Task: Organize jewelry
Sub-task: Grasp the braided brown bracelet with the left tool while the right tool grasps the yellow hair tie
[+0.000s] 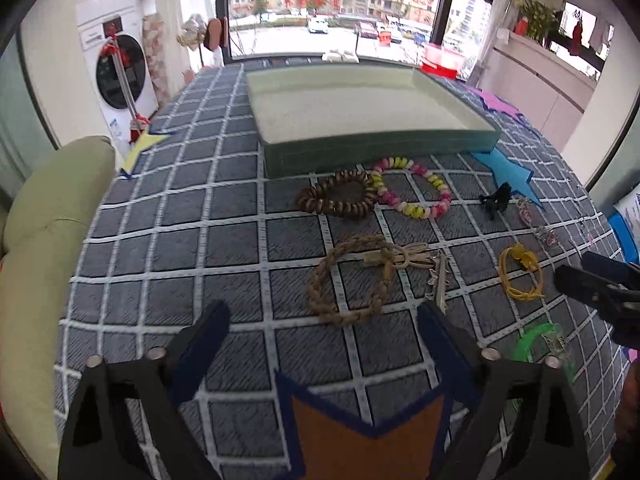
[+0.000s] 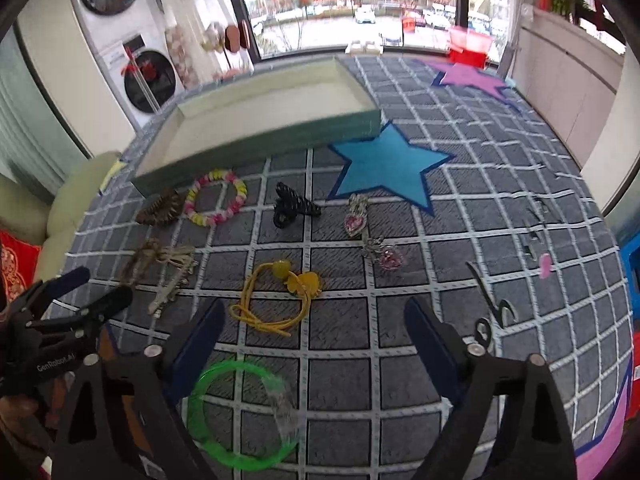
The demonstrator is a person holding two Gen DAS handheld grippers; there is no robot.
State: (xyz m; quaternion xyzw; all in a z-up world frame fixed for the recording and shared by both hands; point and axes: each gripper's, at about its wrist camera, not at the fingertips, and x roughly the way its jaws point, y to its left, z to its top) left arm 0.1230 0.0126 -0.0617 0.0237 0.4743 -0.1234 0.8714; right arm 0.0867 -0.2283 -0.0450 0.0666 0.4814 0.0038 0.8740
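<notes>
Both hand-held grippers wide open, empty. Left hand-held gripper (image 1: 322, 322) faces braided rope bracelet (image 1: 352, 276) dead ahead; right hand-held gripper (image 2: 314, 320) nearer yellow hair tie (image 2: 276, 300).

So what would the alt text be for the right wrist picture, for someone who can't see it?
Jewelry lies scattered on a grey checked tablecloth: a green bangle nearest, between the open fingers of the right tool, then a yellow cord, a black hair clip and a beaded bracelet. Behind them sits an empty tray.

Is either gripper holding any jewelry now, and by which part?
Nothing is held. The left gripper and the right gripper are both open above the table, with no jewelry between their fingers.
</notes>
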